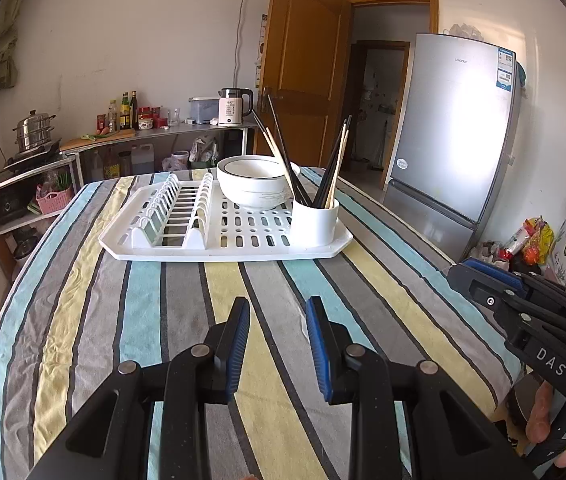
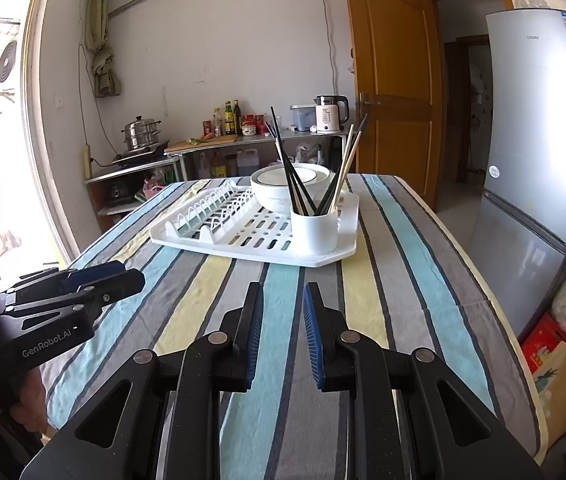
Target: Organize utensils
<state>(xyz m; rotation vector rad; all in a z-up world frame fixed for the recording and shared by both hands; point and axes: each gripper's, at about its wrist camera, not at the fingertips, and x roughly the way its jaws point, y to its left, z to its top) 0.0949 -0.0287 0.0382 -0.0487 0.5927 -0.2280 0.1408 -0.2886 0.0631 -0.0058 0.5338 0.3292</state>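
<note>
A white drying rack tray (image 1: 187, 254) (image 2: 335, 258) lies on the striped table. On it stands a white utensil cup (image 1: 315, 222) (image 2: 315, 230) holding several black and pale chopsticks (image 1: 337, 168) (image 2: 295, 172). A white bowl (image 1: 253, 184) (image 2: 283, 184) sits behind the cup on the tray. My left gripper (image 1: 278, 308) is open and empty, low over the tablecloth in front of the tray. My right gripper (image 2: 283, 294) is open and empty, also short of the tray. Each gripper shows in the other's view: right (image 1: 483, 280), left (image 2: 123, 276).
The striped tablecloth (image 1: 243, 360) (image 2: 403, 300) covers the table. A silver fridge (image 1: 455, 128) (image 2: 539, 120) stands at right, a brown door (image 1: 303, 60) behind. A counter with kettle (image 1: 233, 106), bottles and a steamer pot (image 1: 35, 128) runs along the back wall.
</note>
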